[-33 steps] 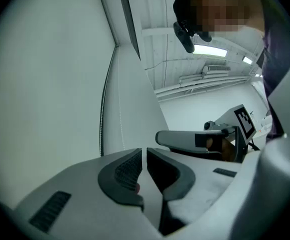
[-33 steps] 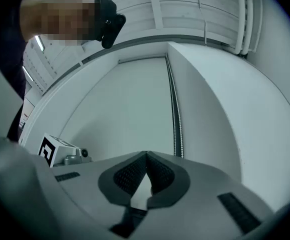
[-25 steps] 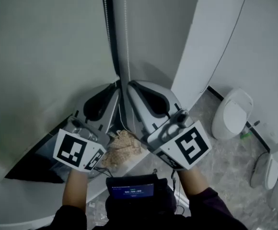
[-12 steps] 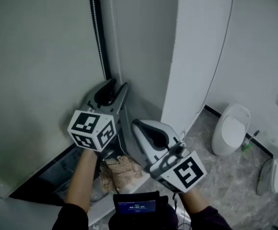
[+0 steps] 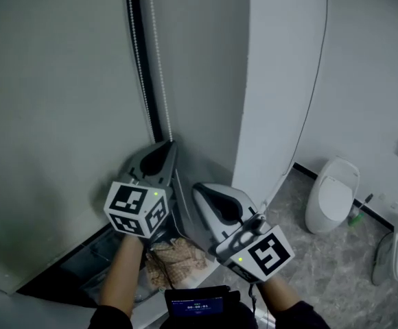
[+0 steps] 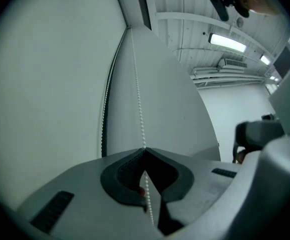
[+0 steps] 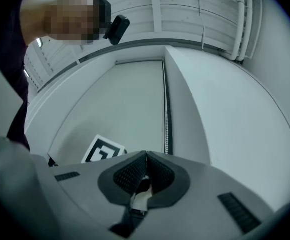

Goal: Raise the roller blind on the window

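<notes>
- Found no brand or label to read. Made out only black-and-white square markers on the left cube (image 5: 136, 209) and the right cube (image 5: 266, 251).
- Saw pale digits on a small dark screen (image 5: 199, 300) at the near edge, too small to read.
- Pinched the bead chain (image 5: 159, 81) in the left gripper (image 5: 170, 144), its jaws just closed, with one strand caught right at the tips. Followed that strand in the left gripper view, rising straight from the tips and also trailing down behind them.
- Held the right gripper (image 5: 197, 188) just right of the left one and nearer, jaws pressed together with nothing gripped that could be made out. Saw the chain well beyond its tips in the right gripper view.
- Found the roller blind (image 5: 55, 115) down, a plain grey sheet filling the far left, bounded by a dark side rail (image 5: 138, 60). Saw one chain strand along that rail and the other just right of it.
- Spotted a beige cloth (image 5: 175, 256) low between the two forearms.
- Noted a white toilet (image 5: 333, 190) at far right with its lid shut, so its contents stayed hidden, and a second white fixture (image 5: 393, 251) nearer on the grey floor (image 5: 322, 273).
</notes>
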A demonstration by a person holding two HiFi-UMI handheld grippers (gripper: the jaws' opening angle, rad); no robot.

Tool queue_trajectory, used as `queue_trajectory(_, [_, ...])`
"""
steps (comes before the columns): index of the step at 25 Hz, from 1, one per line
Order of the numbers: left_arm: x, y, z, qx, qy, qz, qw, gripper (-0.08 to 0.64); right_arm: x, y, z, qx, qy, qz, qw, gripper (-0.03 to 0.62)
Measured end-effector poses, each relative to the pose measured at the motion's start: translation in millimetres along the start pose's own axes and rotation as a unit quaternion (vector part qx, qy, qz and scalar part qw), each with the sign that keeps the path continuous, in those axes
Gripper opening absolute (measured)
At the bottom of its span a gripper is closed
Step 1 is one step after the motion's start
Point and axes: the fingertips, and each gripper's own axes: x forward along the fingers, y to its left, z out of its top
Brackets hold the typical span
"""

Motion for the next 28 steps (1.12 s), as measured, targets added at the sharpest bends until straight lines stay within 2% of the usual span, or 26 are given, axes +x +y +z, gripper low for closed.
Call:
queue_trajectory(4, [-28.8, -13.7, 20.5, 0.039, -0.026, 0.022, 0.9987, 0.014, 24.3, 0.8, 41.4, 0.049, -0.024, 0.031, 0.998, 0.009])
queue_trajectory(7, [-52.0, -22.9, 29.6, 0.066, -0.030, 0.036, 0.9967, 0.014, 48.1, 2.6, 55.4, 0.047, -0.021, 0.049, 0.997, 0.011])
queue_trajectory(8, [-58.7, -24.3, 28.2, 0.065, -0.031, 0.039, 0.9967, 0.014, 55.8, 2.7, 55.5, 0.041, -0.015, 0.052, 0.998, 0.012])
queue_trajectory(10, [-70.4, -25.6, 23.1, 0.055, -0.030, 0.041, 0.9972, 0.012, 70.1, 3.8, 59.1, 0.040, -0.010, 0.064, 0.997, 0.065])
queue_trajectory(13, [-82.2, -24.6, 7.4, 0.045, -0.016, 0.036, 0.9982, 0.012, 88.9, 0.6, 74.8, 0.037, -0.009, 0.077, 0.996, 0.086])
queue_trajectory(16, [-91.7, -21.1, -31.9, 0.047, -0.004, 0.027, 0.9985, 0.012, 105.6, -1.2, 95.5, 0.042, -0.026, 0.088, 0.995, 0.086])
queue_trajectory(22, [-119.2, -32.4, -163.1, 0.009, 0.090, 0.007, 0.9959, 0.012, 133.5, 2.6, 104.8, 0.065, -0.032, 0.104, 0.992, 0.086])
queue_trajectory(25, [-126.8, -35.4, -190.6, -0.012, 0.143, -0.001, 0.9897, 0.012, 148.2, -4.8, 130.3, 0.084, -0.036, 0.104, 0.990, 0.086])
queue_trajectory(28, [-131.3, -42.0, -206.5, -0.024, 0.171, -0.010, 0.9850, 0.012, 150.3, -13.5, 140.5, 0.088, -0.043, 0.091, 0.991, 0.084])
